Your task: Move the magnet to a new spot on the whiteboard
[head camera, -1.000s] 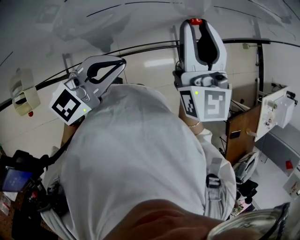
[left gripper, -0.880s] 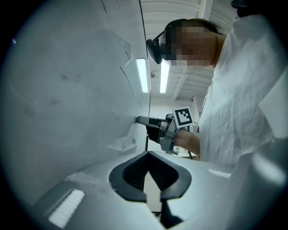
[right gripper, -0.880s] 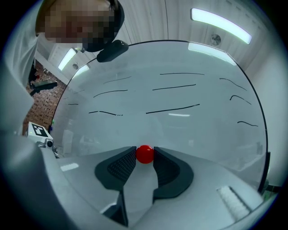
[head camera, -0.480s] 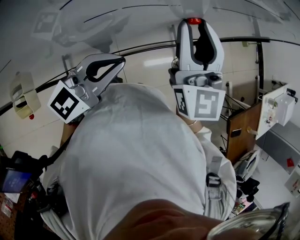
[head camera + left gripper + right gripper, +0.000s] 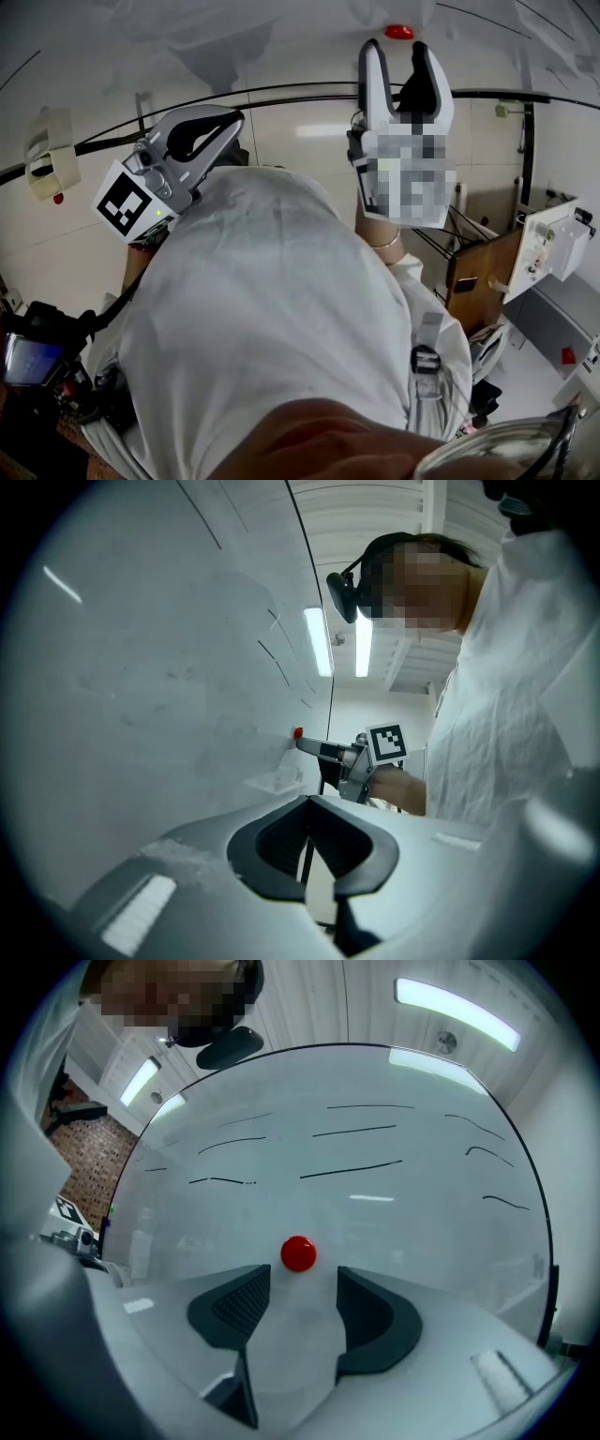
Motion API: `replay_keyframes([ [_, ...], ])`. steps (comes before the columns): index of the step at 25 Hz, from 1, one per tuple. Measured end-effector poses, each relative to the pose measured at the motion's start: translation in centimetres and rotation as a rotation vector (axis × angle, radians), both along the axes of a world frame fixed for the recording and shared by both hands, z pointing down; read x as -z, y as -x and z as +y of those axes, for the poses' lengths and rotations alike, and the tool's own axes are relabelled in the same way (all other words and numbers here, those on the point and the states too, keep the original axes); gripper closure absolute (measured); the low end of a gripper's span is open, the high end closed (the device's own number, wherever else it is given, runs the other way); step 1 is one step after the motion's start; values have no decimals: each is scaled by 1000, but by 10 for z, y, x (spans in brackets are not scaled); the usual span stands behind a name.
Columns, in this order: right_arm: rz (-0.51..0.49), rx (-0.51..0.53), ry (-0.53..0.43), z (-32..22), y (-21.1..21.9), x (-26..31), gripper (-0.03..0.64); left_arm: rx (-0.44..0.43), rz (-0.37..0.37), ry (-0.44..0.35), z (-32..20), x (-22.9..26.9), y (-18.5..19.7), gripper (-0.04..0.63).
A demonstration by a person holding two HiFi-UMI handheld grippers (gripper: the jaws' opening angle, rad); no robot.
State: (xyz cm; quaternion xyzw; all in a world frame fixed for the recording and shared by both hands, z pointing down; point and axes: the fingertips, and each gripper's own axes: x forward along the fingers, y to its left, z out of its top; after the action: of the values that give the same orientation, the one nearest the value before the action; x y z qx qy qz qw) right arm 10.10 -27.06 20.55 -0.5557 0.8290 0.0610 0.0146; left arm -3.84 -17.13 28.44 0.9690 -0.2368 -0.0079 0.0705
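Observation:
A small round red magnet (image 5: 398, 32) sticks to the whiteboard (image 5: 281, 37) near the top of the head view. My right gripper (image 5: 396, 54) sits just below it with its jaws opening, and the tips stand apart from the magnet. In the right gripper view the magnet (image 5: 299, 1253) lies just beyond the gap of the gripper (image 5: 302, 1283), with neither pad touching it. My left gripper (image 5: 239, 118) hovers at the left by the board, shut and empty. From the left gripper view (image 5: 309, 803) I see the magnet (image 5: 298, 733) side-on, at the right gripper's tips.
Thin black marker lines (image 5: 352, 1171) cross the board above the magnet. A beige holder (image 5: 47, 164) hangs at the board's left. To the right stand a wooden cabinet (image 5: 478, 272) and a white box (image 5: 553, 239). The person's white-clad torso (image 5: 272, 319) fills the lower head view.
The right gripper's jaws, shut on the magnet in the earlier frames, have opened and let it go. The magnet stays on the board just past the tips. The left gripper has barely moved.

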Motion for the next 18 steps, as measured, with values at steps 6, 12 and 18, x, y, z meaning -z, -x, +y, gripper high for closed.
replay_keyframes([
  [6,-20,71,24,30,-9,-10,399,83,-15,22,32,-9,-10,595],
  [12,-47,226,26,92,-15,-34,399,150,-2,54,84,-27,-32,595],
  [18,-36,212,36,138,-38,-34,399,177,-7,53,123,-22,-33,595],
])
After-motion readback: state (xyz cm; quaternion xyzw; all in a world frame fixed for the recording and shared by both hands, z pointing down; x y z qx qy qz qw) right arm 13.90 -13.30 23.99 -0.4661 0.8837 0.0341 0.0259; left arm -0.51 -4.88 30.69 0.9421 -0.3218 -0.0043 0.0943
